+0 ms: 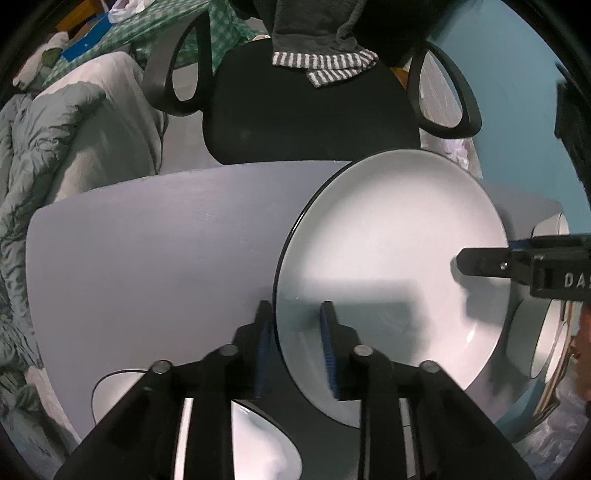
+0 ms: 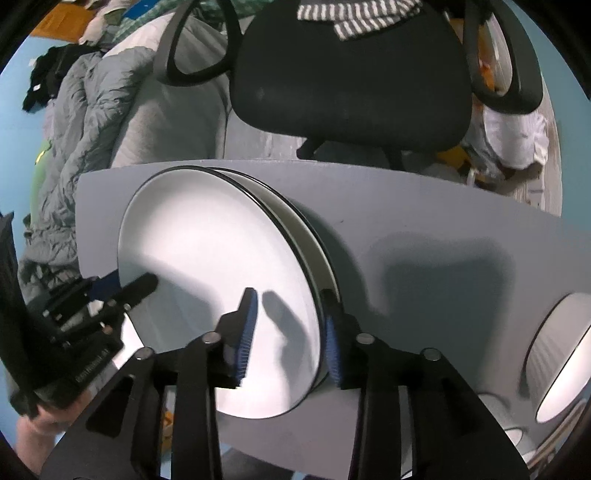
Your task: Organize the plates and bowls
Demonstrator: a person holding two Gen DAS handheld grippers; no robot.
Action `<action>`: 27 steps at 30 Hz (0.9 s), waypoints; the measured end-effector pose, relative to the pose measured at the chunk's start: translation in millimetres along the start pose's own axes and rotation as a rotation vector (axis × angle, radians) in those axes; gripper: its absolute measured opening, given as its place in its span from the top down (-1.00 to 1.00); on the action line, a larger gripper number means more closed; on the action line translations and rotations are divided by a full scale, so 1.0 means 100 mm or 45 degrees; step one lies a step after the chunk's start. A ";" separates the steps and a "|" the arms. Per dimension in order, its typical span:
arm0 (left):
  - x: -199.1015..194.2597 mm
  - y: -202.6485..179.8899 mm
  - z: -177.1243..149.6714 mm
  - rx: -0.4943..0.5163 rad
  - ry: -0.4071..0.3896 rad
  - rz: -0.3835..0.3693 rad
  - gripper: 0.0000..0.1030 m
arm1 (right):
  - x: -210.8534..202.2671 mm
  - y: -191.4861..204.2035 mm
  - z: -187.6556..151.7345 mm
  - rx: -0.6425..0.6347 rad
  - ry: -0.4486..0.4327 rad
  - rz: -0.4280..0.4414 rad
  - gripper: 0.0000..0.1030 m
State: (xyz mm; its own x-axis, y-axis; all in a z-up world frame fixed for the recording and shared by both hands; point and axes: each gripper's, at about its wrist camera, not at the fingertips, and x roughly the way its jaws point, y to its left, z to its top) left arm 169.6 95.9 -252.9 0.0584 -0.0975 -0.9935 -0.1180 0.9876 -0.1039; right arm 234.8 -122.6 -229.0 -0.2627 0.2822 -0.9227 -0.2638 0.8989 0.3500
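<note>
A white plate (image 1: 391,258) with a thin dark rim is seen lying on top of a stack of plates (image 2: 314,251) near the far edge of a pale grey desk (image 1: 147,240). At its left edge the rim is straddled by the left hand-held gripper (image 1: 295,310), whose blue-padded fingers (image 1: 328,350) are set narrowly apart, one outside the rim and one over the plate's face; whether the pads press on the rim cannot be told. At the right edge the same arrangement is shown by the right hand-held gripper (image 2: 288,299): one finger is held above the plate's face, the other is placed beside the stack's edge, and a visible gap is left around the rim. A second white plate (image 1: 258,443) is partly hidden beneath the left gripper's body, close to the near edge of the desk. Farther right, a white bowl (image 2: 561,354) is seen on the desk, well apart from the stack. Behind the desk a black office chair (image 2: 351,92) is placed, with a striped cloth (image 2: 358,14) draped over it, and grey bedding (image 2: 110,110) is piled to the left.
</note>
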 end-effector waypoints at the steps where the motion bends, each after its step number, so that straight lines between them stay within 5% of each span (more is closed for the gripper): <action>1: 0.00 0.00 -0.01 0.003 -0.001 0.016 0.29 | 0.00 0.01 0.01 0.009 0.017 -0.009 0.28; 11: -0.04 0.13 -0.08 -0.072 0.013 0.015 0.20 | 0.01 0.20 -0.03 -0.048 0.084 -0.142 -0.05; 27: -0.27 0.12 -0.26 -0.157 -0.033 -0.038 0.15 | -0.12 0.21 -0.12 -0.038 0.017 -0.215 -0.30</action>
State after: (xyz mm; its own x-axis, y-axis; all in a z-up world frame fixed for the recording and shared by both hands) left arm 140.4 106.9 -228.1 0.0892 -0.1214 -0.9886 -0.2367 0.9615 -0.1395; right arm 221.6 -111.3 -208.4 -0.2247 0.1234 -0.9666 -0.3323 0.9228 0.1950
